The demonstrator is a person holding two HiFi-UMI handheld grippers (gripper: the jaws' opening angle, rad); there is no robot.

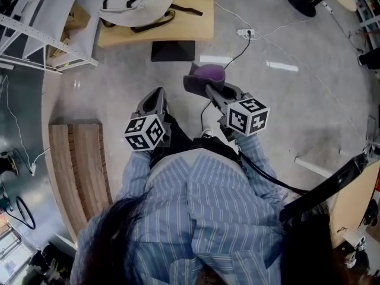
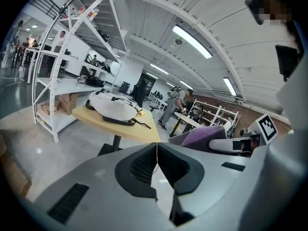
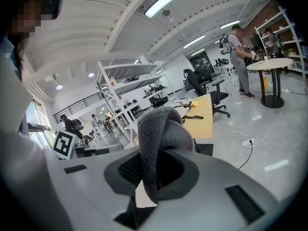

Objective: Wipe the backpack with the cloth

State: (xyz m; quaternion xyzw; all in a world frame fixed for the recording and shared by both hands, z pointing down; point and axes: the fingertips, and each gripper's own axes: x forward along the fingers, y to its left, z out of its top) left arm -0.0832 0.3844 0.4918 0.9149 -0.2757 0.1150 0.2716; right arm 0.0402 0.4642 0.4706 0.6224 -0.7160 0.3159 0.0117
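Right gripper (image 1: 209,92) jaws clamp the cloth (image 1: 206,75) ready for wiping, left gripper (image 1: 155,97) jaws closed empty, both well short of the backpack (image 1: 133,5).

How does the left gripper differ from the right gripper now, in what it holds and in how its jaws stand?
The left gripper has its jaws shut together with nothing between them; the right gripper has its jaws shut on the cloth, which bulges out past them. In the head view the right gripper reaches a little further forward than the left gripper. Both are apart from the backpack, which lies on the table ahead.
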